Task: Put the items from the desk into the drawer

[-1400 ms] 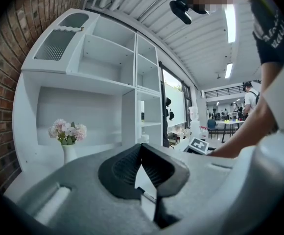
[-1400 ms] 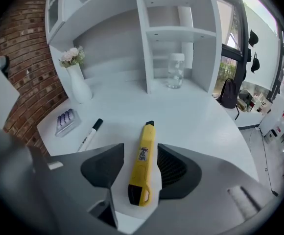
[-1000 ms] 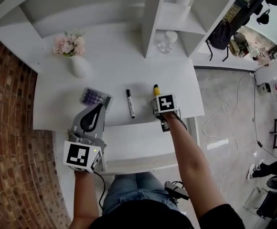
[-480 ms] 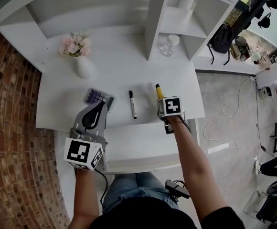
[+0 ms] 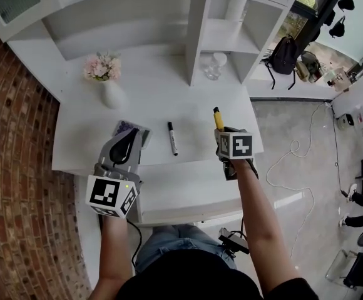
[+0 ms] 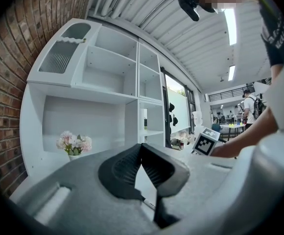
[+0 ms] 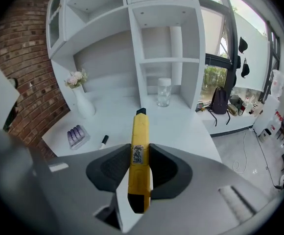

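A brick wall (image 5: 19, 167) runs down the left side. Beside it stands a white tabletop (image 5: 169, 99) backed by a white shelf unit (image 5: 197, 30). On the tabletop's left rear is a white vase of pink flowers (image 5: 109, 92). Nearer the front lies a small purple-topped case (image 5: 125, 128), and just right of it a black marker (image 5: 171, 137) lies apart from everything else. A glass jar (image 5: 214, 65) stands in a shelf compartment. Below the tabletop's front edge the drawer (image 5: 181, 186) is pulled out. Right of the desk is grey floor (image 5: 294, 124) with a white cable (image 5: 288, 161) and a dark backpack (image 5: 283, 55).

The left hand-held gripper (image 5: 130, 140) points level over the front left of the tabletop, partly covering the purple case. Its pad tips meet with nothing between them. The right hand-held gripper (image 5: 221, 131) tilts downward over the right front of the tabletop. Its jaws have just been closing and now clamp a yellow utility knife (image 5: 217, 115), which is clear of the surface and outside the drawer.

Only the head view shows the open drawer. The right gripper view alone shows a small label on the knife and its black tip pointing toward the jar. The left gripper view alone shows ceiling lights and people in a far room.
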Available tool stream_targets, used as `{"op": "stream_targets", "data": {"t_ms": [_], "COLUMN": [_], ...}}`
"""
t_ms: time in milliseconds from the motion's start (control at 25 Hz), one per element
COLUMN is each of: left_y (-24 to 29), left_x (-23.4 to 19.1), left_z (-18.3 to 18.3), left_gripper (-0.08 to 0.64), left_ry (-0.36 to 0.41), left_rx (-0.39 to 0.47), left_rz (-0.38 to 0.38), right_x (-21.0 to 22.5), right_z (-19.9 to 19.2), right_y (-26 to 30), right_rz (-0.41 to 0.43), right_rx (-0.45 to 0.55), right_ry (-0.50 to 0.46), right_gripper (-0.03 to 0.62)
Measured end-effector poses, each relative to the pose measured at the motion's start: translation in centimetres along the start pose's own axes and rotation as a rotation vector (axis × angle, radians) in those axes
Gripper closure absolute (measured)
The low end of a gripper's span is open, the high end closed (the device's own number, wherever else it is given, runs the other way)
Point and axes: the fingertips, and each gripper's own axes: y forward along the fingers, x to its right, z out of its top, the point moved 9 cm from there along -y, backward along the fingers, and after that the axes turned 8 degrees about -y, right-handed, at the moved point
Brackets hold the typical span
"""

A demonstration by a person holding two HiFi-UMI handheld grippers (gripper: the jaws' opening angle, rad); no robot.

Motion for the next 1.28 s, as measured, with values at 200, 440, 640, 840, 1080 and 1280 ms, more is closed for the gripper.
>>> {"op": "stream_targets", "data": {"t_ms": [200,440,640,840,1080,1280], "left_y": [-0.7,-1.1,-0.9,-0.4,0.6,0.8], "left_x": [0.6,1.9,2.9,4.0,5.3,6.2], "left_z": [0.6,1.5,1.5,1.0,-0.3,-1.7], "left_gripper": [0.561,0.561,0.561,0.561,0.561,0.561], "left_ry": [-0.003,0.0,0.009,0.008,0.0,-0.005], "left_rx": [0.031,0.068,0.064,0.039,-0.002,-0.04], "left_rz": [0.005,-0.016,-0.043,-0.077,-0.098,-0.105], "right_x": [0.6,0.5,0.2,0.8,1.9,2.4], "right_z": [0.2,-0.4,-2.3,-6.1,-11.1,-15.8], "right_y": [-4.8,-10.2,-12.8,-13.3,-12.4,-10.1], "right_rz": [-0.036,-0.056,-0.07,-0.073,-0.077,-0.067], "right_rx": [0.111,0.229,0.276,0.237,0.136,0.005], "right_ry": [-0.01,-0.028,-0.039,-0.001,0.053,0.089], "right_gripper": [0.463,0.463,0.463,0.463,0.463,0.463]}}
